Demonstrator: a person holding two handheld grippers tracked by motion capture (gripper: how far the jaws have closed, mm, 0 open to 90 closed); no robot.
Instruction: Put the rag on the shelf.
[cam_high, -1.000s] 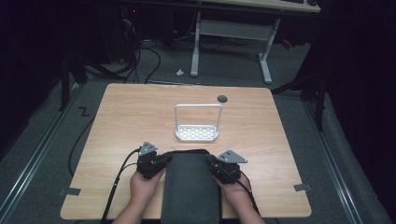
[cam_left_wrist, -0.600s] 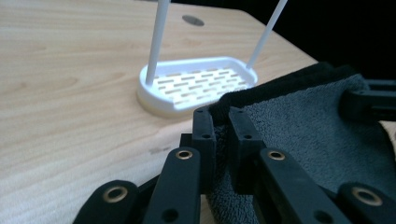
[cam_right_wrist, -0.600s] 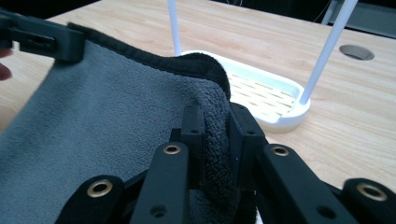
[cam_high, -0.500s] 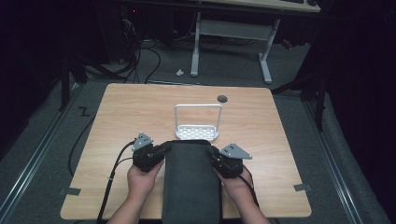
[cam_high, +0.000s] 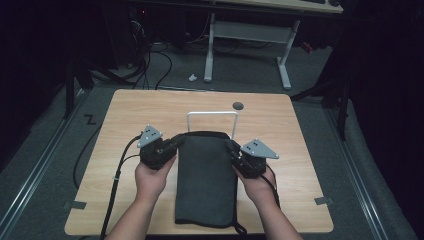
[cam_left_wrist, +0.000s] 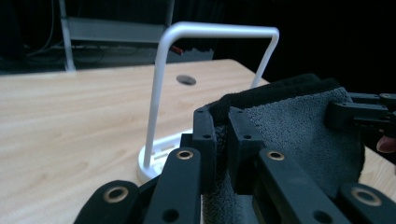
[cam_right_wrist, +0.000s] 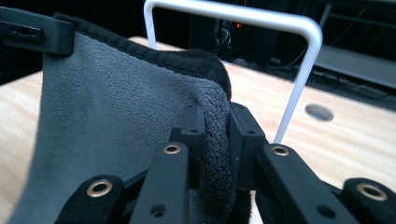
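Desk (cam_high: 150, 110), light wood top, largest item, carrying everything listed. Towel (cam_high: 206, 180), dark grey, plush, folded to a long strip: its far end is raised off the desk near the middle, its near end trails to the desk's near edge, with a cord or loop showing at the near right corner of the cloth. Towel rack (cam_high: 212, 116), white, a bent-tube hoop on a slotted oval base, standing just beyond the towel's raised end, toward the far edge, with a round grommet hole (cam_high: 238, 105) in the desk close behind it. Left gripper (cam_high: 172, 145), jaws closed on the towel's far left corner; in the left gripper view the pads pinch the dark hem (cam_left_wrist: 219, 140). Right gripper (cam_high: 235, 150), jaws closed on the far right corner, cloth bunched between the pads (cam_right_wrist: 215, 135) in the right gripper view. Progress, as judged: both corners are secured and the far hem is stretched between the grippers in front of the hoop; the hem appears not yet over the top bar (cam_right_wrist: 233, 14). Remaining: carry it over, drape, release.
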